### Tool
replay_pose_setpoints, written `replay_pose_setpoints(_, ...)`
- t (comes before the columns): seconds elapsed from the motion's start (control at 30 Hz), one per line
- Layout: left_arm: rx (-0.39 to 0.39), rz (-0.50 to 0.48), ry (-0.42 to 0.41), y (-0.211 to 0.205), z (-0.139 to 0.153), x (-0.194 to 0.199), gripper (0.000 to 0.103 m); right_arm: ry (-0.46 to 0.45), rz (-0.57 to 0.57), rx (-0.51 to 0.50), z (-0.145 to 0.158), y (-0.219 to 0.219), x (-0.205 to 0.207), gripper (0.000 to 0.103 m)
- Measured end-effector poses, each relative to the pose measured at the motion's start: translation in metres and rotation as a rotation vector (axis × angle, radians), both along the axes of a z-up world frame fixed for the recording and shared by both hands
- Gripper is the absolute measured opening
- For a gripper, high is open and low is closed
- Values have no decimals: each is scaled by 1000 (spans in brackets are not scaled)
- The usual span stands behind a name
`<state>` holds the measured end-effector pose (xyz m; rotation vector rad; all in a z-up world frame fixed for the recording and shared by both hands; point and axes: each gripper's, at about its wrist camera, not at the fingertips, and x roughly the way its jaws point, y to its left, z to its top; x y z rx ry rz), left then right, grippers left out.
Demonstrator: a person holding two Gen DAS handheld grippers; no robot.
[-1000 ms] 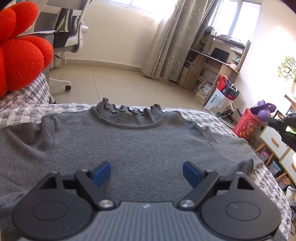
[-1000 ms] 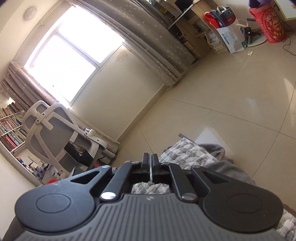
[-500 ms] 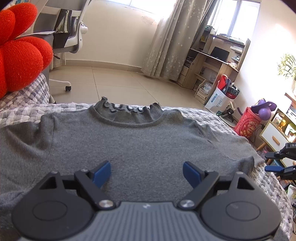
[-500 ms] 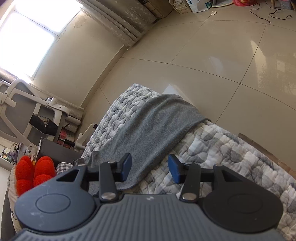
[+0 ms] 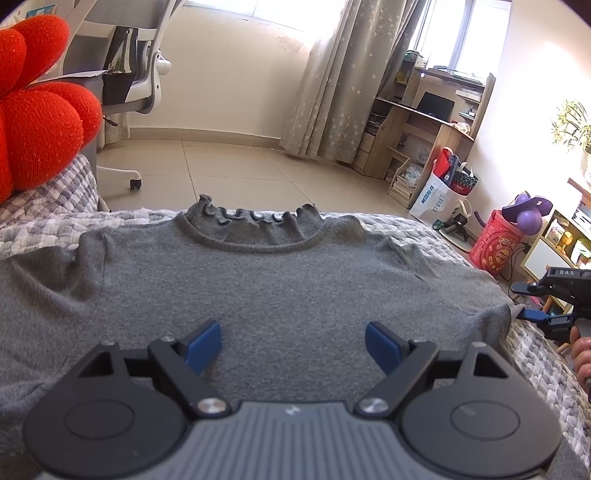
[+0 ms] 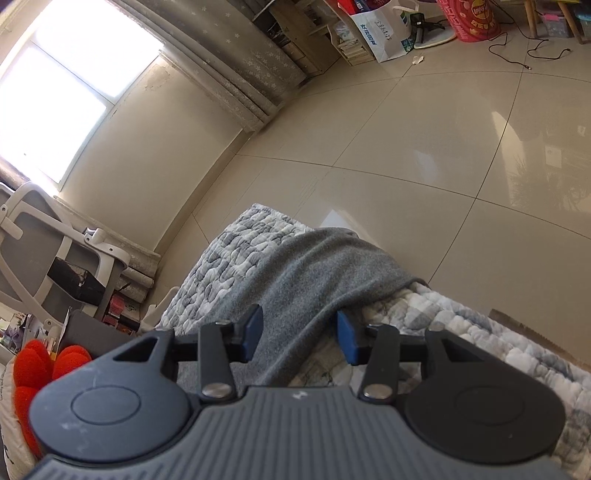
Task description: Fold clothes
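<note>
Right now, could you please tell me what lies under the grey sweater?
A grey-and-white quilted cover shows around the grey sweater and beneath its sleeve. What lies under the quilt stays hidden.

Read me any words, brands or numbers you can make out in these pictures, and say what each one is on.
"DAS": on the right gripper, cut off by the frame edge.
White shopping bag: blue print, too blurred to read.
Red drum: yellow lettering, unreadable.
</note>
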<state>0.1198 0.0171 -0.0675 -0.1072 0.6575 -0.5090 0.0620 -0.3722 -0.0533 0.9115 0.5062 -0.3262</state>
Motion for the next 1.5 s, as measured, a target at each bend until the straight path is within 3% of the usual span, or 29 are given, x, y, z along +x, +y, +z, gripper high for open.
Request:
replay_pose_setpoints(0.07, 0, -1, -4, 0, 0, -1, 87, -19, -33, -16, -3, 2, 6, 43)
replay_pose_setpoints(0.13, 0, -1, -6, 0, 0, -1, 87, -32, -64, -48, -4, 5, 11, 27)
replay_pose_setpoints(0.17, 0, -2, -7, 0, 0, -1, 87, -38, -75, -66, -3, 6, 12, 14)
replay_pose_setpoints(0.3, -10, -3, -5, 2, 0, 0, 87, -73, -100, -135, 6, 13, 11, 8)
replay_pose_setpoints(0.7, -33, -1, 0, 5, 0, 0, 87, -182, -11, -572, 61, 76, 12, 7)
replay_pose_setpoints(1.0, -53, 5, 5, 10, 0, 0, 87, -267, 205, -759, 75, 129, 27, 7)
replay_pose_setpoints(1.17, -66, 18, 8, 13, 1, 0, 87, -277, 385, -799, 71, 167, 39, 7)
replay_pose_setpoints(1.5, -97, 52, 2, 24, 9, -2, 87, -186, 659, -741, 35, 218, 58, 7)
